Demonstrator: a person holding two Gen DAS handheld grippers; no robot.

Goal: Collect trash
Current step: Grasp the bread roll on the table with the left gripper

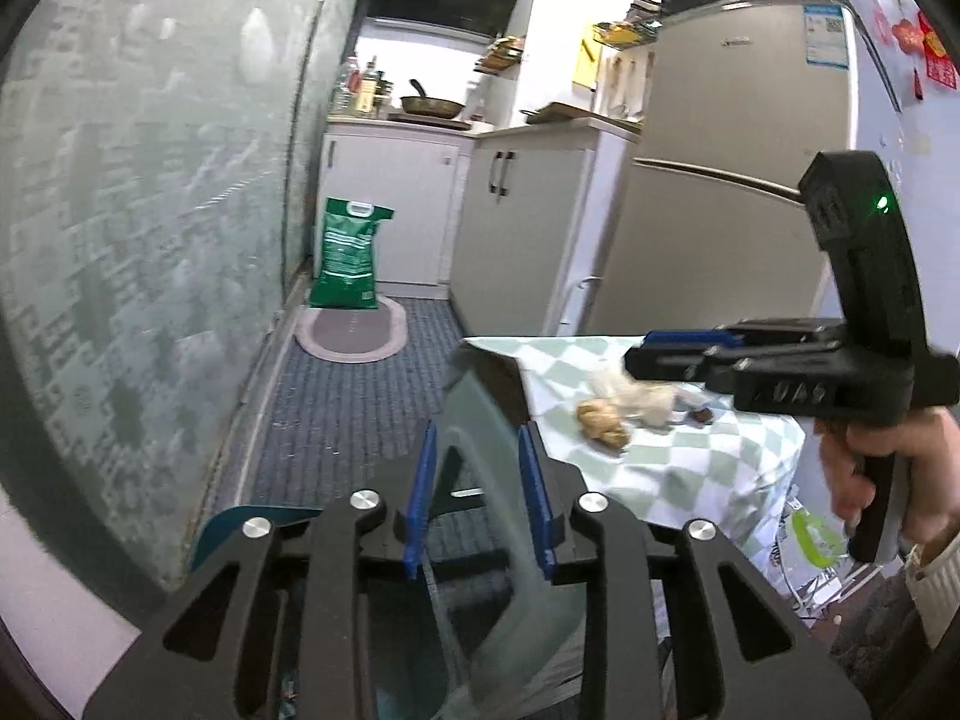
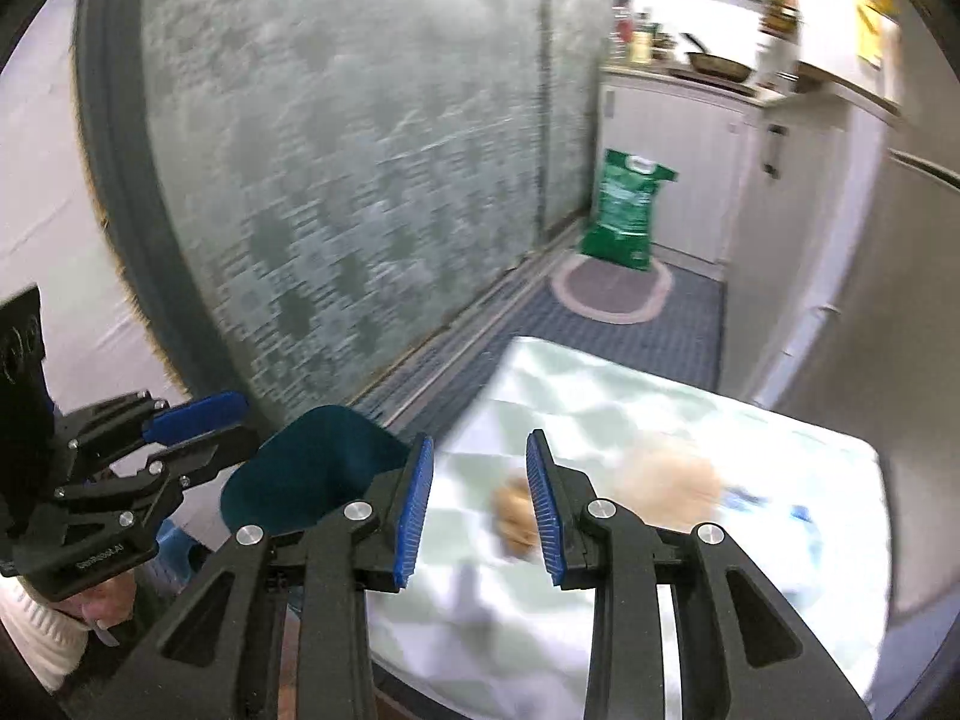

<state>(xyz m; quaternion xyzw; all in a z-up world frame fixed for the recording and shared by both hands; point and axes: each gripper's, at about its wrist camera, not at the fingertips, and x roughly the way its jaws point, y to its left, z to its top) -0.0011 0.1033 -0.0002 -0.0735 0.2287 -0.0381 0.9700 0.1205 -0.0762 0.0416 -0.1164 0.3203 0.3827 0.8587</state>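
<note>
We're in a narrow kitchen. Our left gripper [image 1: 480,498] has its blue pads apart, with a clear bag [image 1: 492,588] draped between them; can't tell if they pinch it. Our right gripper [image 2: 480,507] is released, empty, blurry above the checked table [image 2: 630,402]. The trash [image 1: 606,420], brownish crumpled lumps, sits on the table at lower right in the left view.

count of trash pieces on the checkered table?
3. A brown crumpled lump is leftmost. A pale crumpled wad lies right beside it, and a small dark bit lies right of the wad. The right tool overhangs the table, so more may be hidden.
</note>
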